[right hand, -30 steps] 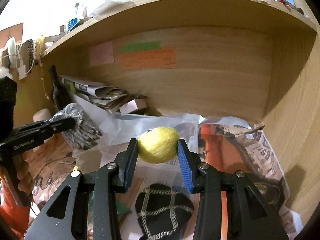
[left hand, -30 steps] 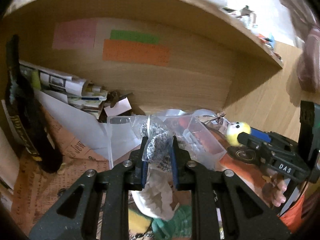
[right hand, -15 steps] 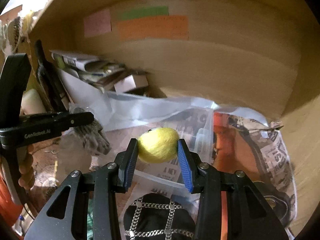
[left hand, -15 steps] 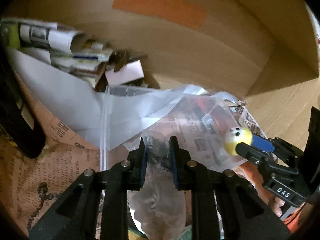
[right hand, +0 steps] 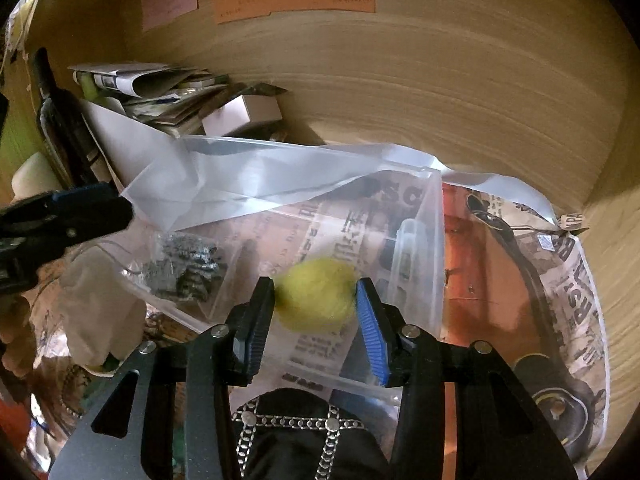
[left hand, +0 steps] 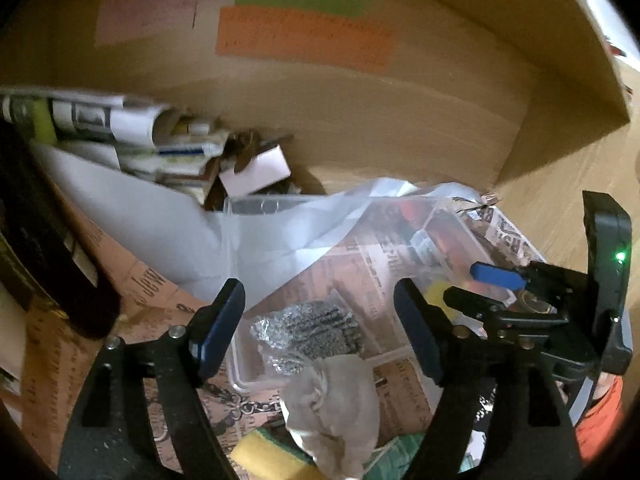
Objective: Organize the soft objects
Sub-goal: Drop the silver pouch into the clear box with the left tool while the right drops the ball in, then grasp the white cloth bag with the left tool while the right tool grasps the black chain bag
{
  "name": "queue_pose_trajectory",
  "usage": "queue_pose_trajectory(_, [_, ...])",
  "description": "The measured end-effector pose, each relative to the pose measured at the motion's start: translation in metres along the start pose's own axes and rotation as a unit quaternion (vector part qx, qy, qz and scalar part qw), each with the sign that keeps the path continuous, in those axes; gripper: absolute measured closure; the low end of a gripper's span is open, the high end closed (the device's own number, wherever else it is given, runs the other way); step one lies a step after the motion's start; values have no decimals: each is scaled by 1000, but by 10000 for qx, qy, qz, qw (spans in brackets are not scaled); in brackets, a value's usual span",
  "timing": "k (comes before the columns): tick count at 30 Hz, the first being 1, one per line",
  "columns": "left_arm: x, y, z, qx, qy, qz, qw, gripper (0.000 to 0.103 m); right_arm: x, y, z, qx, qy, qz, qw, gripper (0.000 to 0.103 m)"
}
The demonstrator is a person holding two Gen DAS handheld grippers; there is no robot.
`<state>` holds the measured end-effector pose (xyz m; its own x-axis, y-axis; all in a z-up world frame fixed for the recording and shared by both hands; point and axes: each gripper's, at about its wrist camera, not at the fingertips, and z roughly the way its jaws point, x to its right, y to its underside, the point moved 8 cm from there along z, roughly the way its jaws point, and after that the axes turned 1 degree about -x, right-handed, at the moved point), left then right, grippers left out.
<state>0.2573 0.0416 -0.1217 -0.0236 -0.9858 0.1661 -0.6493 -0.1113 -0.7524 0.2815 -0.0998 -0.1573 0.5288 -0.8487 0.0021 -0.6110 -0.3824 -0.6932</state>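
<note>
— Gripping anything, the left gripper (left hand: pixel 320 316)?
— No, its jaws gape wide over the grey knit piece (left hand: pixel 316 330) lying in the clear tub (left hand: pixel 256 205)
— And the right gripper (right hand: pixel 316 300)?
— Clamped on the yellow fuzzy ball (right hand: pixel 316 294), above the tub's near right part

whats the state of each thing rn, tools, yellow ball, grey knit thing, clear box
left tool: open, holding nothing
right tool: shut on the yellow ball
yellow ball: gripped, held over the clear box
grey knit piece: lying loose inside the clear box
clear box: lidless, open on top
</note>
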Motion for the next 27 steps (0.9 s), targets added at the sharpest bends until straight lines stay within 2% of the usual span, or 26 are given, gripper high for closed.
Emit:
queue_pose_trajectory(1, [1, -1, -5, 57, -11, 37, 10000, 19, 1, -2, -2, 52, 25, -10, 10000, 51])
queue_pose_trajectory(5, [1, -5, -31, 393, -181, 163, 9989, 8, 1, -7, -30, 474, 239, -91, 9985, 37])
queue_pose_trajectory(7, [3, -5, -42, 523, -242, 250, 9980, 5, 0, -8, -49, 730, 358, -125, 9966, 23])
queue_pose_trajectory(9, [5, -2, -52, 606, -273, 339, 9972, 2, -1, -8, -68, 990, 479, -149, 9938, 15])
queue_pose_trajectory(13, [7, 9, -60, 638, -381, 514, 9959, 1, -7, -2, -90, 1242, 522, -220, 9906, 6])
queue_pose_trajectory(16, [7, 24, -57, 525, -444, 562, 9961, 1, -9, 7, -97, 1269, 535, -240, 9902, 5])
queue_pose_trajectory(20, [7, 50, -44, 193, -346, 524, 9978, 1, -9, 29, -94, 1110, 563, -195, 9920, 5])
queue_pose_trajectory(27, [1, 81, -26, -140, -373, 493, 9980, 1, -9, 72, -64, 425, 310, 17, 9986, 5])
